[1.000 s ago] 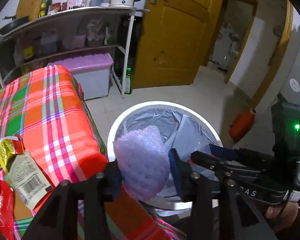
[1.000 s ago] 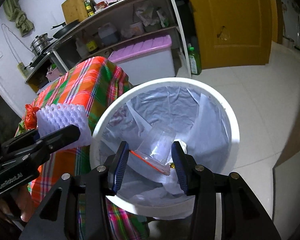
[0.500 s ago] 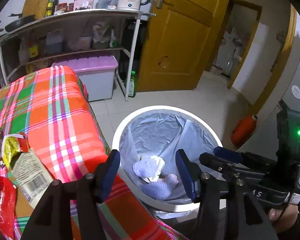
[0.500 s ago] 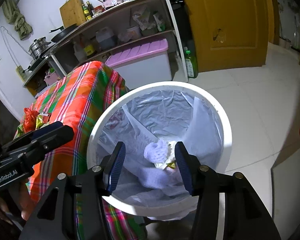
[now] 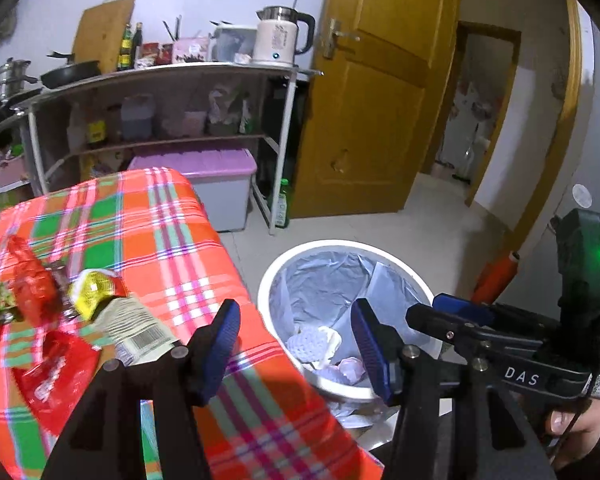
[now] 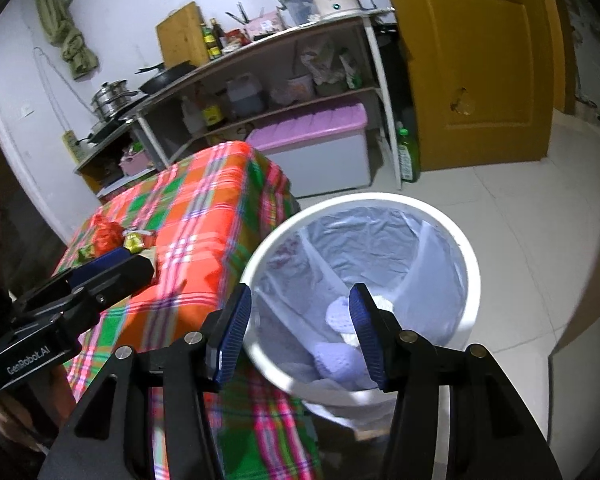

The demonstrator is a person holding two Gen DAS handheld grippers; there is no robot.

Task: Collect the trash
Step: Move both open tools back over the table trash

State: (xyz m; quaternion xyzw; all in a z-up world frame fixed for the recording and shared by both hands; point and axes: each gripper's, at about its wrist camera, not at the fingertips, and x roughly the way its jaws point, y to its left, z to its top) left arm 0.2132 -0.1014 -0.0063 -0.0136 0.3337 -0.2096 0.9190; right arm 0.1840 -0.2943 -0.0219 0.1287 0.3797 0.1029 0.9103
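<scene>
A table covered by an orange-green plaid cloth (image 5: 168, 248) fills the lower left. Red, yellow and barcoded wrappers (image 5: 100, 304) lie on its left side. A white lined bin (image 5: 380, 249) stands on the tiled floor (image 5: 412, 220) beside it.

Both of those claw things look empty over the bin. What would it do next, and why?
Probably swing the left hand-held gripper back over the table toward the wrappers. Both it and the right hand-held gripper are open and empty, the foam already lies in the bin, and wrappers remain on the cloth, nearest the left one.
</scene>
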